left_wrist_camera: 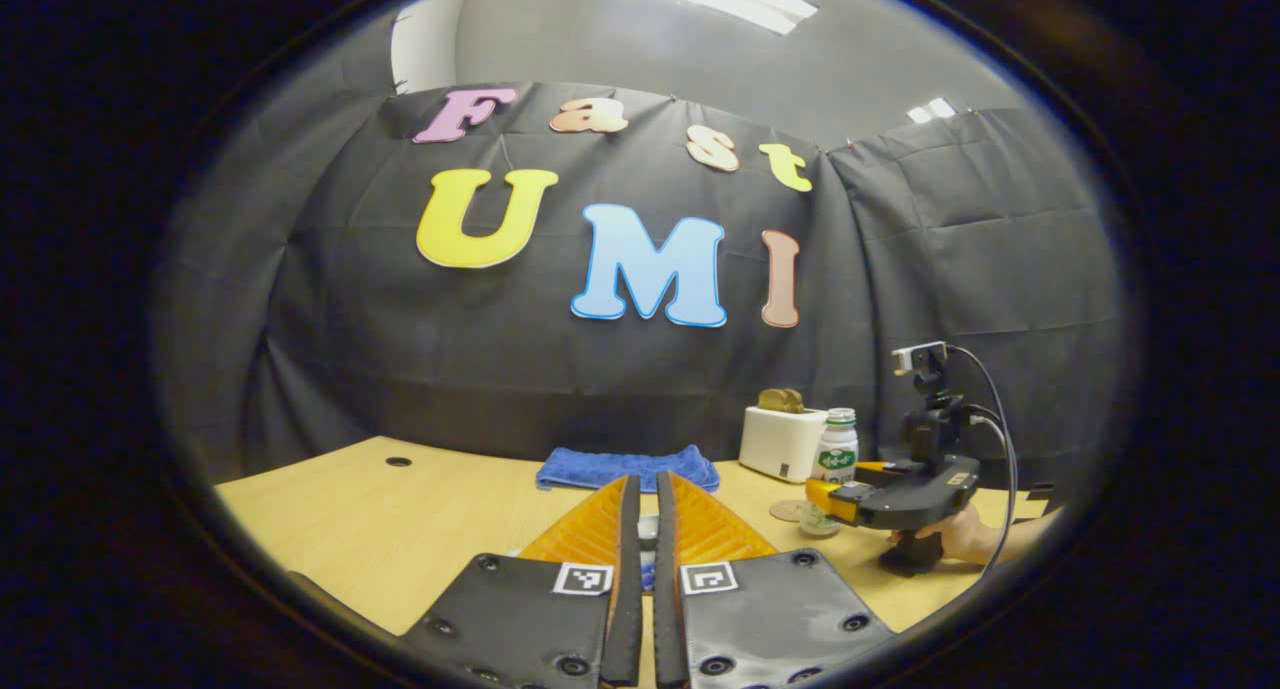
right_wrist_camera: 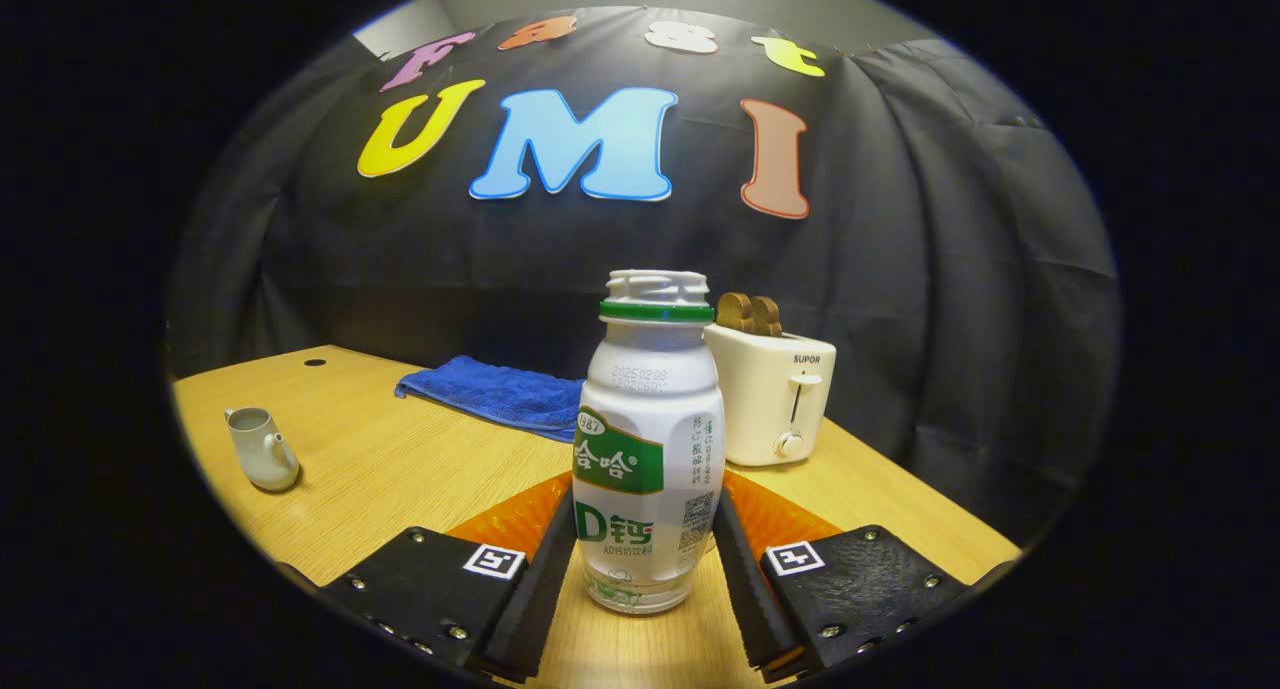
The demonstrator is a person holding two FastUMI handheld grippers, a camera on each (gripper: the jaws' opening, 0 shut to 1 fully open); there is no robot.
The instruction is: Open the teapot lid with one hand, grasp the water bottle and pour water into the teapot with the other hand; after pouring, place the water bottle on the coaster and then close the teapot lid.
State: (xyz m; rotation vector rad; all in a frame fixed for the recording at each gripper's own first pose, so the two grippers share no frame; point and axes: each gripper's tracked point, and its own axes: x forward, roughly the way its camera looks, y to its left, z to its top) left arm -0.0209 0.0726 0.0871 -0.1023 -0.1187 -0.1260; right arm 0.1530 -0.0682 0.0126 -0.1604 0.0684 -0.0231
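Meanwhile, right gripper (right_wrist_camera: 640, 569) straddles water bottle (right_wrist_camera: 648, 439) upright on wooden surface (right_wrist_camera: 400, 469), fingers spread, contact with its sides unclear. Left gripper (left_wrist_camera: 646, 539) fingers nearly pressed together, pinching small pale object, likely lid. Teapot (right_wrist_camera: 262, 449) open, well apart. Risk: bottle uncapped, loose grip tips it. Coaster (left_wrist_camera: 788, 510) partly hidden behind bottle.

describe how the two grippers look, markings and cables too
Each gripper has two ribbed fingers on dark plates held by screws, with a square black-and-white marker on each plate. In the left gripper view the right gripper shows a dark body, a small camera on a post above it, and black cables looping off it.
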